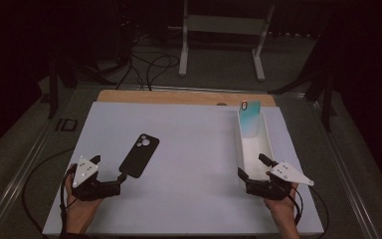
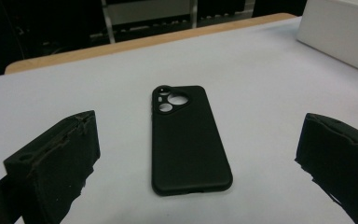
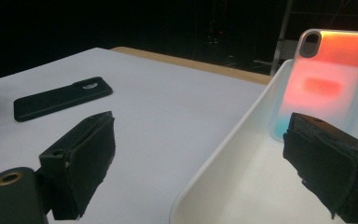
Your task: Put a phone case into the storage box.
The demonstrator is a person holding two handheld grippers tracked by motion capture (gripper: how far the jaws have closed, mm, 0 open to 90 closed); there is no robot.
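Both wide-spread left gripper (image 2: 196,154) fingers (image 2: 56,158) flank the black phone case (image 2: 189,140), untouched.

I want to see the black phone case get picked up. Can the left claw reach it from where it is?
Probably yes. The left claw is wide open and points straight at the black phone case, which lies flat on the white table with nothing between them.
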